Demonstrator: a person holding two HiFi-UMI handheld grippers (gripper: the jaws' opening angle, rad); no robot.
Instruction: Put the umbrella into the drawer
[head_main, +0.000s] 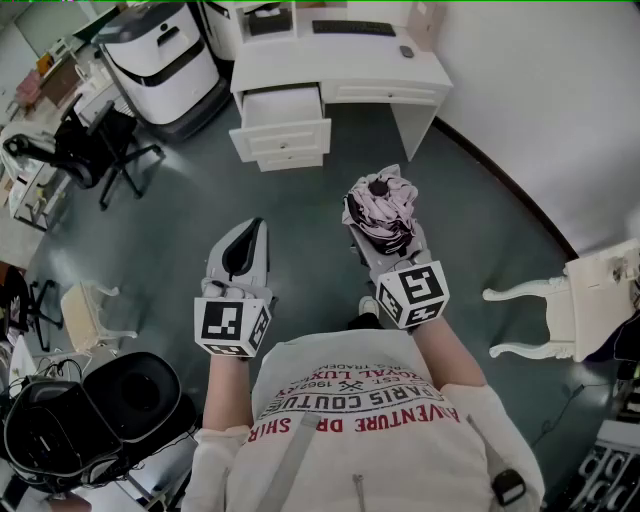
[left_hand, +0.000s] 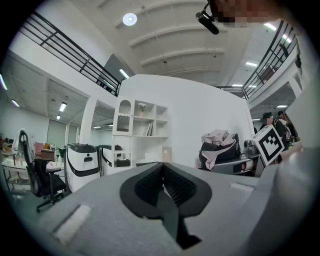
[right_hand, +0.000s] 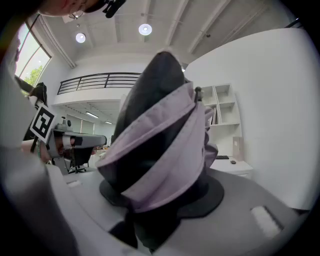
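Currently the right gripper (head_main: 384, 232) clamps the folded umbrella (head_main: 382, 205), its lilac-and-black fabric bunched, held upright and well short of the open drawer (head_main: 283, 108). Left gripper (head_main: 243, 248) is closed, empty.

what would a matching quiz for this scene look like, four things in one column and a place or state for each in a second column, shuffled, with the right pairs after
Things
1. umbrella
2. left gripper
3. drawer
4. keyboard

Place or state
a. pulled open at the front of the white desk
b. lying on top of the white desk
c. jaws together, nothing between them
d. folded, clamped in the right gripper

Pairs: 1-d, 2-c, 3-a, 4-b
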